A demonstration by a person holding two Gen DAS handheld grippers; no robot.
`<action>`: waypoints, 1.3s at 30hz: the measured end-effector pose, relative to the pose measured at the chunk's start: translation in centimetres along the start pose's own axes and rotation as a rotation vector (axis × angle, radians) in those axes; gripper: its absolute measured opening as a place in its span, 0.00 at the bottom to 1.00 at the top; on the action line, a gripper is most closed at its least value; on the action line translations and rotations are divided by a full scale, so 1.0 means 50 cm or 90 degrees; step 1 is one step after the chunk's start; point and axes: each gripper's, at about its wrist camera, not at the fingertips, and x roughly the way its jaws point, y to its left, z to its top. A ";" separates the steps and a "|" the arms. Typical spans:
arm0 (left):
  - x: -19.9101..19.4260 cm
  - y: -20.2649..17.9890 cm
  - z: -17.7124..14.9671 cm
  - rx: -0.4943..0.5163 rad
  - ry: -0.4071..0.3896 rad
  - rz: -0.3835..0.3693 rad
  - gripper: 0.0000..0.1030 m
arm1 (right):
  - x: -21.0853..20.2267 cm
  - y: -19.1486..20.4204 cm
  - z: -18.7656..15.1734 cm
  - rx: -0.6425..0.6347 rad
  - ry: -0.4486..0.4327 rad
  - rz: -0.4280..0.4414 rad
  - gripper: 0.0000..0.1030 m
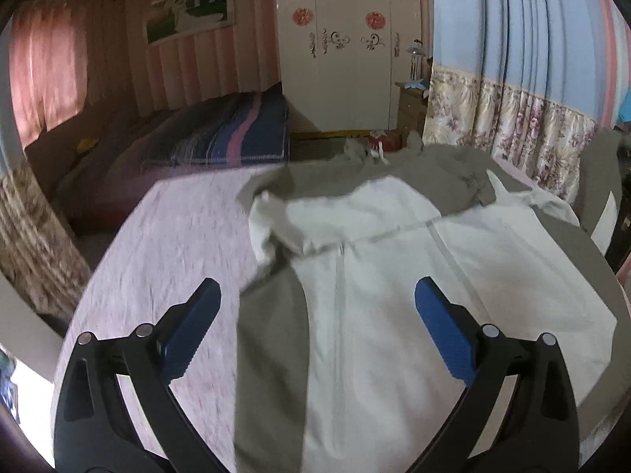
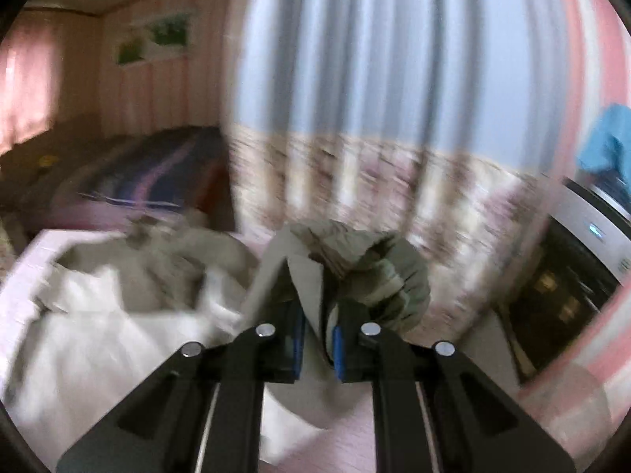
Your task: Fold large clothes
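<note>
So on my left side, the left gripper (image 1: 317, 295) with its black arms and blue ribbed pads (image 1: 443, 335) is spread wide with nothing in it, just hanging above the big olive-green jacket with the off-white lining (image 1: 394, 295). The jacket is spread out lining-up on the pale pink bedsheet (image 1: 169, 244), collar end pointing away from me, toward the white wardrobe with red flower stickers (image 1: 339, 39). One sleeve is crumpled up on the jacket's left edge. Off to the far left there's a striped blue and pink blanket (image 1: 236, 134) on another bed. Moving over to my right side, things get really blurry, but the right gripper (image 2: 317, 339) is pinched nearly closed on a bunched olive sleeve cuff (image 2: 374, 264) of that same jacket, lifted clear of the bed. Behind it hangs the blue curtain with a floral lower band (image 2: 374, 79).
</note>
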 end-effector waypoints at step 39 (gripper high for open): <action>0.152 -0.021 0.097 -0.008 0.068 -0.032 0.96 | 0.115 0.294 -0.004 0.016 0.053 0.320 0.85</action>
